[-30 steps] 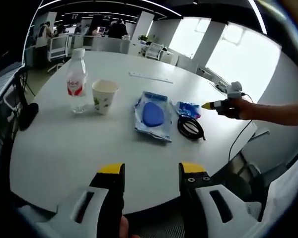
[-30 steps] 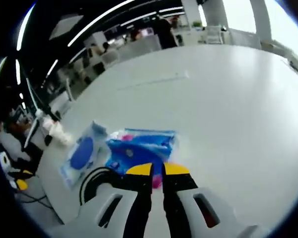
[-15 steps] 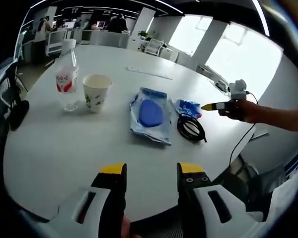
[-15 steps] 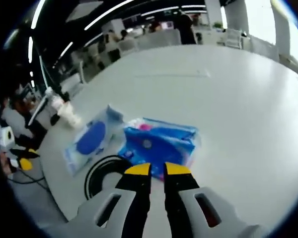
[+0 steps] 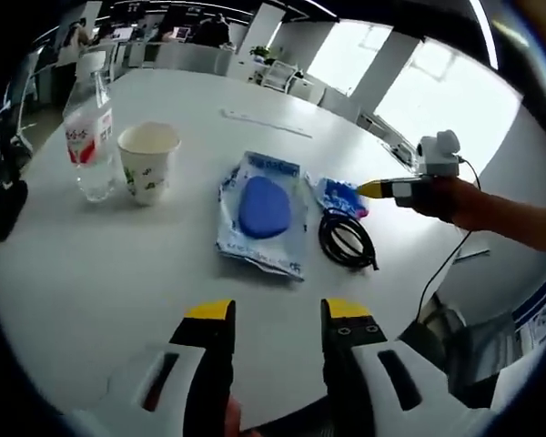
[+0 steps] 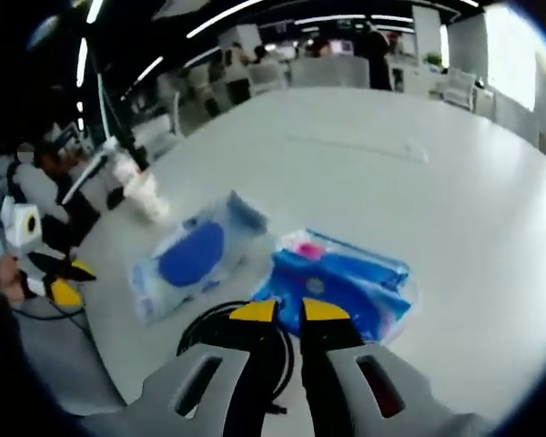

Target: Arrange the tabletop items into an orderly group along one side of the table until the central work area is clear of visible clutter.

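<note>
Reference landmark: the clear packet with the blue oval pad (image 5: 262, 212), lying flat near the middle of the white round desk (image 5: 118, 273).

Left gripper view, left to right:
- A water bottle (image 5: 88, 127) with a red label stands upright at the far left of the packet.
- A paper cup (image 5: 146, 162) stands upright just beside the bottle, between it and the packet.
- Beyond the packet, toward the far desk edge, lies a thin white strip (image 5: 255, 123); what it is cannot be told.
- Just right of the packet lie a blue wrapped pack (image 5: 339, 197) and, nearer the camera, a coiled black cable (image 5: 347, 240).
- The right tongs (image 5: 364, 189) reach in from the right, their yellow tip at the blue pack; a hand (image 5: 450, 198) holds them.
- The left tongs (image 5: 267, 312) hover on the near side of the packet, jaws spread, nothing between them.

Right gripper view:
- The packet (image 6: 193, 258) lies left of the blue pack (image 6: 342, 289).
- The cable (image 6: 232, 341) lies under the right tongs (image 6: 279, 311), whose jaws are pressed nearly together with nothing visibly pinched.
</note>
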`<state>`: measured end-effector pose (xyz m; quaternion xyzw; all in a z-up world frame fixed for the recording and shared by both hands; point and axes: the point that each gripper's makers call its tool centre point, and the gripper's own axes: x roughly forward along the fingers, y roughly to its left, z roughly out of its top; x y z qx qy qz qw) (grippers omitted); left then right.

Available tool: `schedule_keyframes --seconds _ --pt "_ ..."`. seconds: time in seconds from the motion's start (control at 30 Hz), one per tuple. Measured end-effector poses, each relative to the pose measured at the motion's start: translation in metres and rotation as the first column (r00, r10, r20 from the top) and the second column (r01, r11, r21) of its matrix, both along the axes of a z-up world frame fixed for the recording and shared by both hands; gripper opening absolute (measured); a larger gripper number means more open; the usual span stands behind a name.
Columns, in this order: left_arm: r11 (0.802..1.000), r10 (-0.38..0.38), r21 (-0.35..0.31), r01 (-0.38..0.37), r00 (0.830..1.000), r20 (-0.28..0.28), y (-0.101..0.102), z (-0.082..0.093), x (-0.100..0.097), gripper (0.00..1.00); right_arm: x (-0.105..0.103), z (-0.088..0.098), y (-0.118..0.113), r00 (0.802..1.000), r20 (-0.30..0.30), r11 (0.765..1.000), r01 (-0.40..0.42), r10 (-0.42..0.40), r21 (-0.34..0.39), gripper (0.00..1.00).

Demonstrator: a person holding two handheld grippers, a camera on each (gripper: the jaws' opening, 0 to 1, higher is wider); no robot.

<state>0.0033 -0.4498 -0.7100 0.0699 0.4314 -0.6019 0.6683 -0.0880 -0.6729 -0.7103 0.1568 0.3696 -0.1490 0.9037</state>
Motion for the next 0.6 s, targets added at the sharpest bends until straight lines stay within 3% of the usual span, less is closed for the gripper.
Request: schedule_keyframes --seconds 0.37,0.6 --pt "0.995 0.097 0.021 -0.096 0.992 -0.081 -0.018 -0.017 -0.006 0.35 0.031 0.000 0.002 0.996 -0.011 0.996 -0.087 0.086 -0.029 0.06" --pt "0.988 0.156 0.030 -0.153 0.978 -0.140 -0.029 -0.021 -0.011 0.35 0.058 0.001 -0.006 0.989 -0.018 0.988 -0.146 0.146 -0.046 0.07"
